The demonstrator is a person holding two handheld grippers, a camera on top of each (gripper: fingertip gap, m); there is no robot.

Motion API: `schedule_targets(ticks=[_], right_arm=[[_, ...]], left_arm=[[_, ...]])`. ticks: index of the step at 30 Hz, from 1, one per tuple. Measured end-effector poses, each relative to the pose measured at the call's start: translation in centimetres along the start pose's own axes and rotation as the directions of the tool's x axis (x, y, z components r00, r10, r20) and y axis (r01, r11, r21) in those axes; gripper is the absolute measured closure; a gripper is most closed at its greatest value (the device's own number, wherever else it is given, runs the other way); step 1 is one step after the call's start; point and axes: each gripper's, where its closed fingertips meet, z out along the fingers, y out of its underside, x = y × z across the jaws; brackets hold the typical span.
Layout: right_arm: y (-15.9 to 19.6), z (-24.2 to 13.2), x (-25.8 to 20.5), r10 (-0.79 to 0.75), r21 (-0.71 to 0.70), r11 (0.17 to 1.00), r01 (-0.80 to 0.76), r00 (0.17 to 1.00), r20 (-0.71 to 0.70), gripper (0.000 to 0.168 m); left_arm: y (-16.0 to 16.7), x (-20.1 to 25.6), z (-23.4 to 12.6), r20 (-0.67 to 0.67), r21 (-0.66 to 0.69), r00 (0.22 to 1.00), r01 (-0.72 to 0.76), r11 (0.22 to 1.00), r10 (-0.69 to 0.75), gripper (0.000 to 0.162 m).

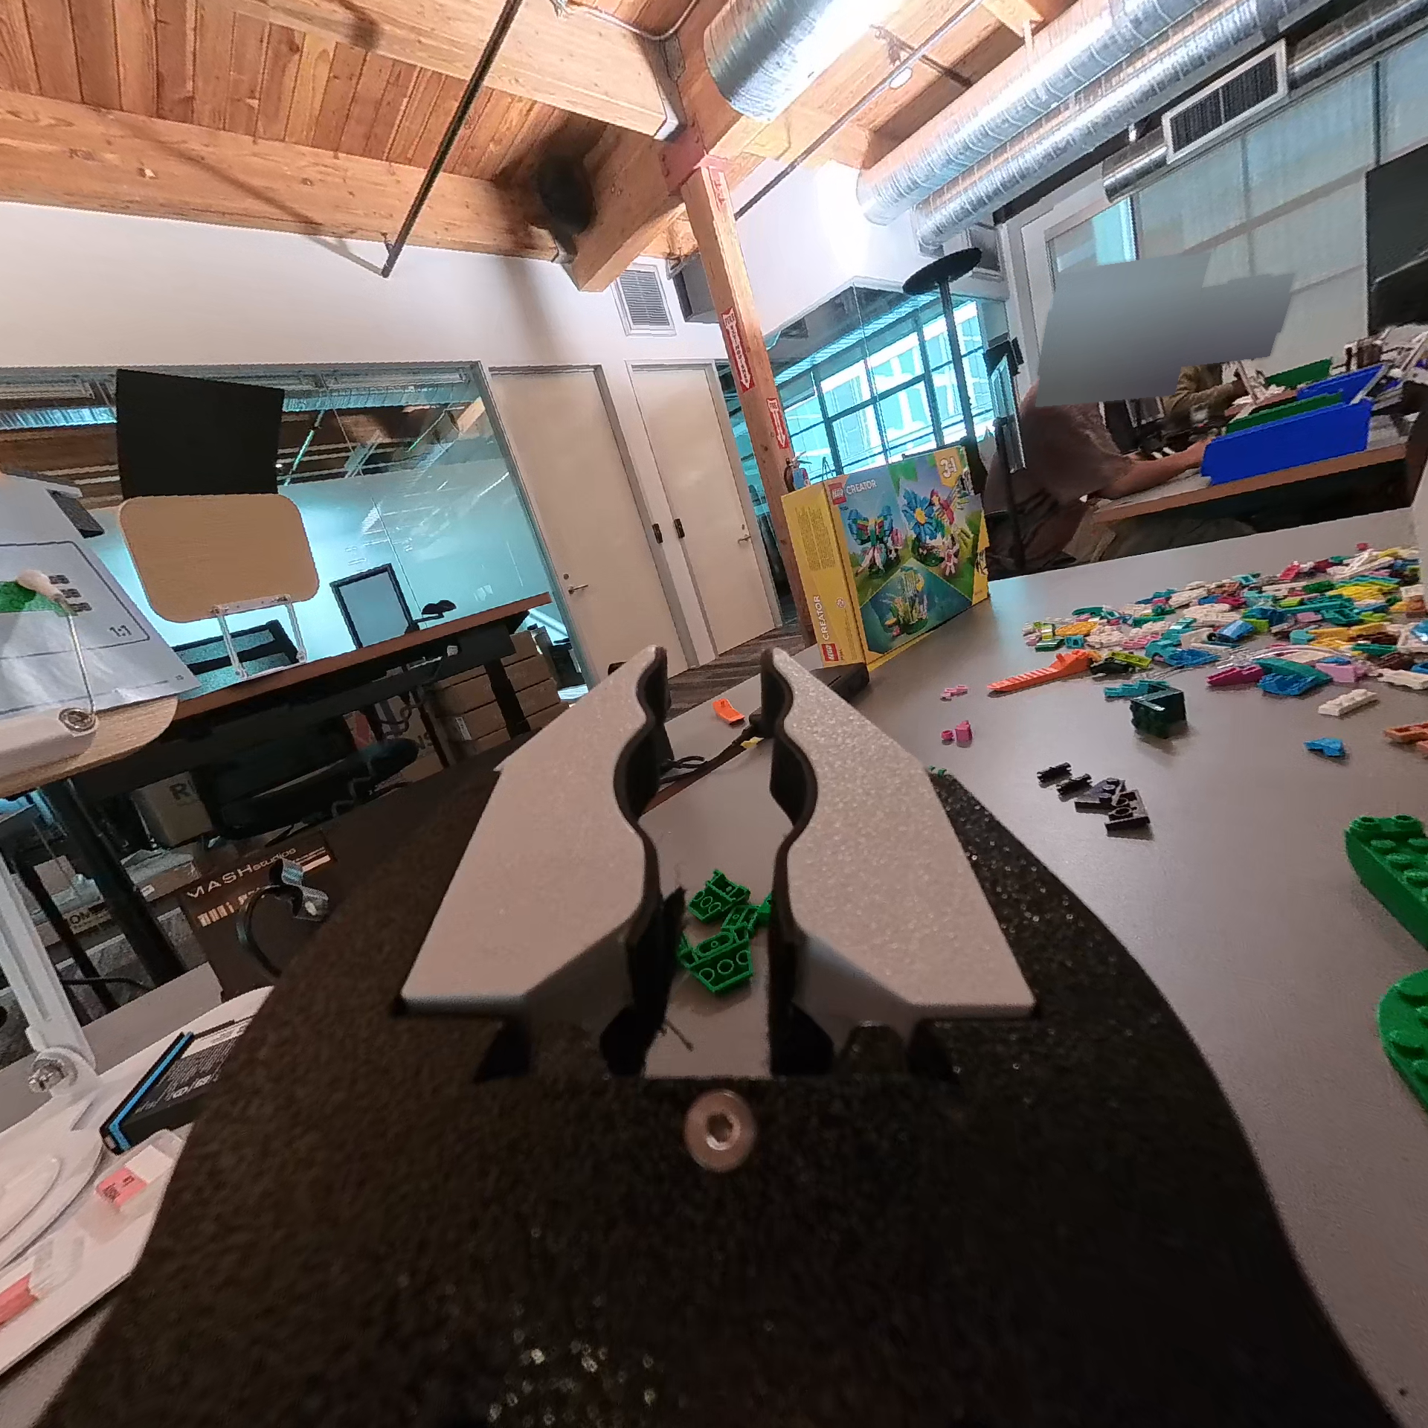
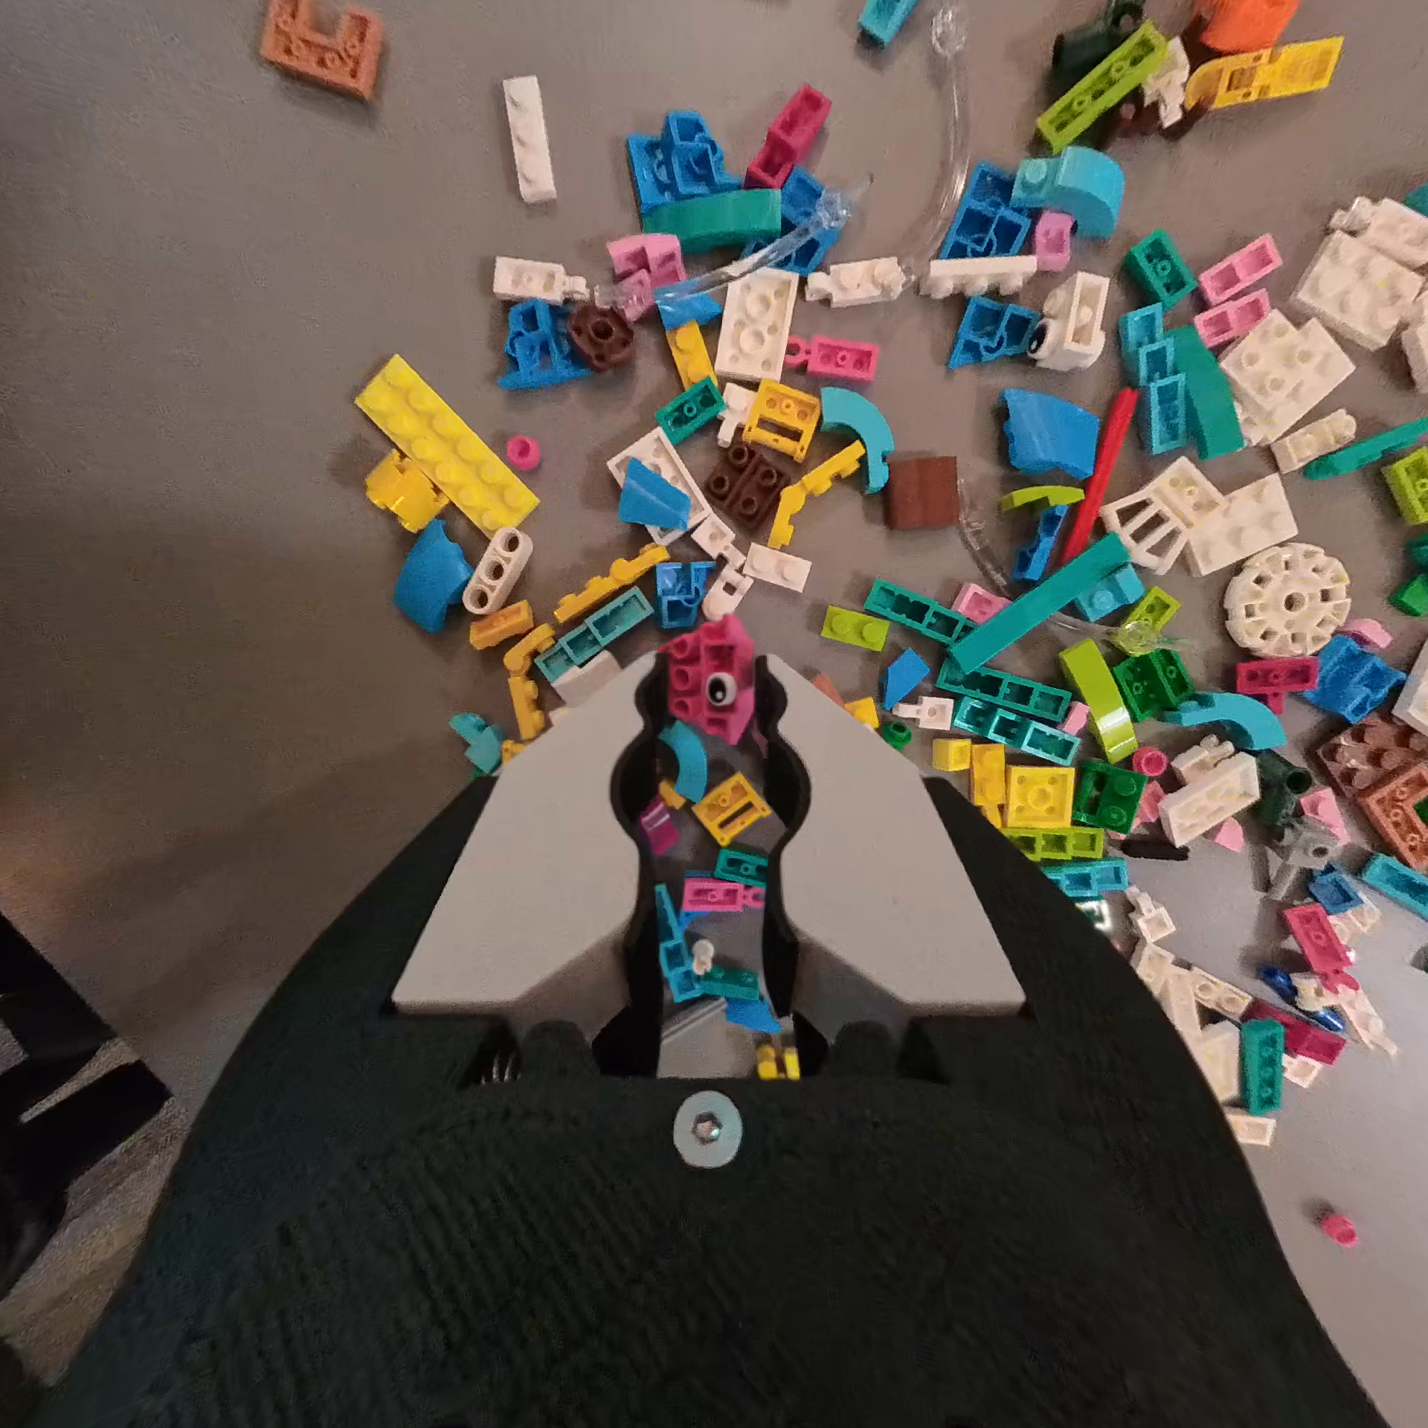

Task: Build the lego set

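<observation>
My right gripper [image 2: 715,684] points down over a dense pile of loose Lego bricks [image 2: 927,464] on the grey table [image 2: 193,386]. It is shut on a small magenta brick assembly with a round eye [image 2: 699,672], held at the fingertips. My left gripper [image 1: 715,680] is open and empty, held low over the table and pointing into the room. Between its fingers I see a few small green pieces [image 1: 722,939] lying on the table. Two large green plates [image 1: 1391,865] lie at the right edge of the left wrist view.
The Lego box [image 1: 889,556] stands at the table's far edge. The loose brick pile [image 1: 1275,618] spreads right of it, with an orange brick separator [image 1: 1043,672] and small black pieces [image 1: 1105,800] nearer. An instruction booklet [image 1: 69,626] stands at left. A person sits at a far desk. About 45 centimeters separates my left fingertips from my right.
</observation>
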Motion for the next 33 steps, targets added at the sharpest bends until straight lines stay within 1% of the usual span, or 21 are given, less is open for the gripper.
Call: schedule_targets(ticks=[2,6,9,10,12,15,19,22,23,25,28,30,31,32,33], right_arm=[[-0.2,-0.1,0.5,0.004,0.01,1.0,-0.003,1.0,-0.027,0.149],[-0.2,-0.8,2.6,0.014,-0.009,1.0,-0.015,0.988,-0.151,0.149],[-0.8,-1.3,3.8,0.011,-0.016,1.0,-0.015,0.974,-0.225,0.14],[-1.5,-1.3,3.7,-0.009,0.002,1.0,0.01,0.974,-0.226,0.138],[-3.9,-1.1,2.6,-0.057,0.082,0.994,0.074,0.98,-0.191,0.135],[-6.9,0.0,0.5,-0.149,0.166,0.971,0.172,0.978,-0.143,0.135],[-8.3,1.9,-0.9,-0.211,0.17,0.959,0.225,0.973,-0.096,0.142],[-8.5,3.2,-0.4,-0.199,0.153,0.964,0.217,0.972,-0.122,0.145],[-8.5,3.1,0.0,-0.187,0.143,0.967,0.209,0.97,-0.155,0.146],[-8.3,1.8,1.2,-0.166,0.135,0.969,0.205,0.952,-0.256,0.147],[-7.2,-2.6,2.9,-0.052,0.233,0.962,0.142,0.934,-0.354,0.148],[-5.2,-5.9,4.3,0.022,0.26,0.96,0.108,0.891,-0.453,0.148],[-3.7,-7.5,5.0,0.069,0.265,0.961,0.081,0.855,-0.514,0.148],[-2.0,-8.9,5.3,0.125,0.277,0.96,0.038,0.828,-0.547,0.147],[-0.6,-9.9,5.2,0.184,0.304,0.952,-0.011,0.817,-0.546,0.145]], left_arm=[[0.0,0.0,0.0,0.0,0.001,1.0,0.0,1.0,0.0,0.141],[0.0,0.0,0.0,0.0,0.0,1.0,-0.001,1.0,0.001,0.141],[0.0,0.0,0.0,-0.001,-0.001,1.0,-0.002,1.0,0.002,0.141],[0.0,0.0,0.0,-0.001,-0.001,1.0,-0.001,1.0,0.001,0.141],[0.0,0.0,0.0,-0.003,0.001,1.0,0.001,1.0,-0.001,0.141],[0.0,0.0,0.0,-0.002,-0.001,1.0,0.0,1.0,0.0,0.141],[0.0,0.1,0.0,-0.003,-0.001,1.0,-0.002,1.0,0.002,0.141],[0.0,0.1,0.0,-0.003,-0.001,1.0,-0.002,1.0,0.002,0.141],[0.0,0.1,0.0,-0.003,0.0,1.0,-0.002,1.0,0.002,0.141],[0.0,0.0,0.0,0.002,0.002,1.0,0.0,1.0,0.0,0.141],[-0.1,-0.3,-0.2,0.011,0.007,1.0,0.01,1.0,-0.01,0.141],[-0.1,-0.5,-0.2,0.02,0.009,1.0,0.011,1.0,-0.012,0.14],[-0.2,-0.8,-0.3,0.038,0.01,0.999,0.008,1.0,-0.008,0.136],[-0.4,-1.3,-0.5,0.075,0.013,0.997,-0.01,1.0,0.009,0.129],[-0.8,-1.8,-0.8,0.119,0.022,0.992,-0.044,0.999,0.041,0.125]])
